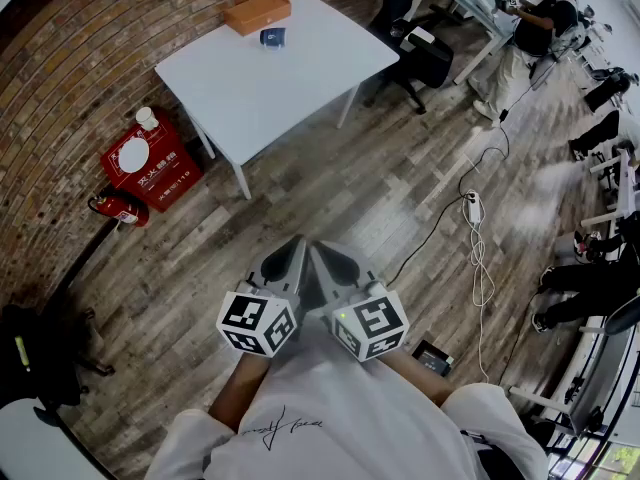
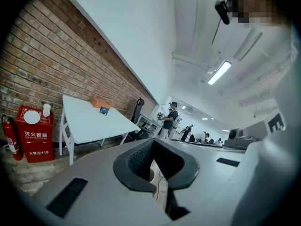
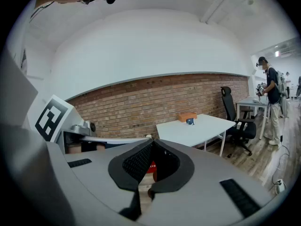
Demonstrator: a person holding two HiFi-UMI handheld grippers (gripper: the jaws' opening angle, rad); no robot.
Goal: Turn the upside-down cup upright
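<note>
**Head view.** The left gripper and the right gripper are held close to the person's body, above the wooden plank floor, with their tips side by side. The small dark-blue cup stands on the white rectangular table, just beside the flat orange box and well apart from both grippers. The cup is too small here to confirm which way up it stands. A white power strip with trailing cables lies on the floor to the right of the route to the table.

**Left gripper view.** The jaws are together at the tips, with nothing between them. The cup appears far ahead on the table top.

**Right gripper view.** The jaws meet at the tips, also empty. The cup sits next to the orange box, far off.

**Hazards (judgement).**
- Arriving with the jaws together would push the cup instead of gripping it. Spread them before contact.
- The orange box crowds one side of the cup, so a jaw entering there may strike the box.
- A light cup on a smooth top may slide or tip if it is gripped off-centre.
- The floor cables could catch a foot if the approach drifts right.
</note>
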